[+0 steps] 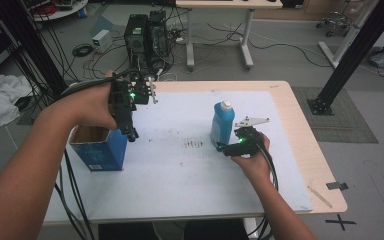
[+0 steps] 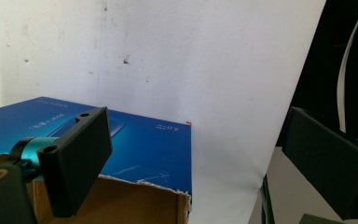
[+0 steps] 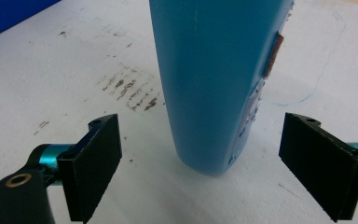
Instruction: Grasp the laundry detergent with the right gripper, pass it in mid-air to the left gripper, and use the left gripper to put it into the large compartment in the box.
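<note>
Blue bottle (image 1: 222, 125) stood upright toward the table's (image 1: 300, 150) right edge; I had my right gripper (image 1: 230, 148) spread wide at its base, nothing clasped, ready to grasp. My left gripper (image 1: 130, 132) hung released over the open box (image 1: 97, 147) near the left edge.

Both grippers, left gripper (image 1: 130, 107) and right gripper (image 1: 230, 146), are black with green lights, trailing black cables, teal-hubbed flat jaws

Blue bottle (image 3: 214, 79) upright on white table (image 3: 51, 79); jaws wide apart beside it
</note>
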A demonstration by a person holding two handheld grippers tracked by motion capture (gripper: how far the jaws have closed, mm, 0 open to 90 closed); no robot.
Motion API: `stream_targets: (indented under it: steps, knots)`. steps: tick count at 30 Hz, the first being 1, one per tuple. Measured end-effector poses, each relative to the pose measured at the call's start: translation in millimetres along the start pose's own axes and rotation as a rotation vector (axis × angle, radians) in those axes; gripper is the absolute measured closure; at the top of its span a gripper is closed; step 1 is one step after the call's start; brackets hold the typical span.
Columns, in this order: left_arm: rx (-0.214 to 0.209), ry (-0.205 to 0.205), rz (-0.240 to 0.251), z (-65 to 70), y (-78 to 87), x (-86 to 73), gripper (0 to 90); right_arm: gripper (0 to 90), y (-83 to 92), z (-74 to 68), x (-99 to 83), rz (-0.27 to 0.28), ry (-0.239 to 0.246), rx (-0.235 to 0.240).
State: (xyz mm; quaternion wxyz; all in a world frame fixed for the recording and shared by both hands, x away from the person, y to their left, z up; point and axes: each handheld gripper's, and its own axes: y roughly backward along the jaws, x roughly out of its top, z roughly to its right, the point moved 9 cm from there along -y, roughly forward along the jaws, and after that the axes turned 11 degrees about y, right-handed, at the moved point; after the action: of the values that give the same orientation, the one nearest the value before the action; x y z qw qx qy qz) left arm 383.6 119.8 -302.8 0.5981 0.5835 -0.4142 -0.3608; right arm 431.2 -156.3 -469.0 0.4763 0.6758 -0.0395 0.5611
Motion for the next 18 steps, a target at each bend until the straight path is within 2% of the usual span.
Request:
stream_targets:
  steps: [6, 8, 9, 18]
  knots:
    - [0.002, 0.001, 0.007, 0.4, 0.9, -1.7, 8.2, 12.1, -3.1, -0.7, 4.8, 0.031, -0.04, -0.05]
    - [0.002, 0.002, 0.008, 0.7, 1.0, -2.0, 8.2, 12.1, -4.4, -0.5, 5.4, 0.035, -0.039, -0.062]
    - [0.004, 0.0, 0.01, 1.2, 1.6, -2.9, 8.2, 12.1, -6.7, -1.2, 6.4, 0.036, -0.047, -0.085]
    - [0.006, 0.008, 0.013, 1.8, 3.7, -8.0, 8.2, 12.1, -14.2, -0.9, 9.6, 0.06, -0.081, -0.134]
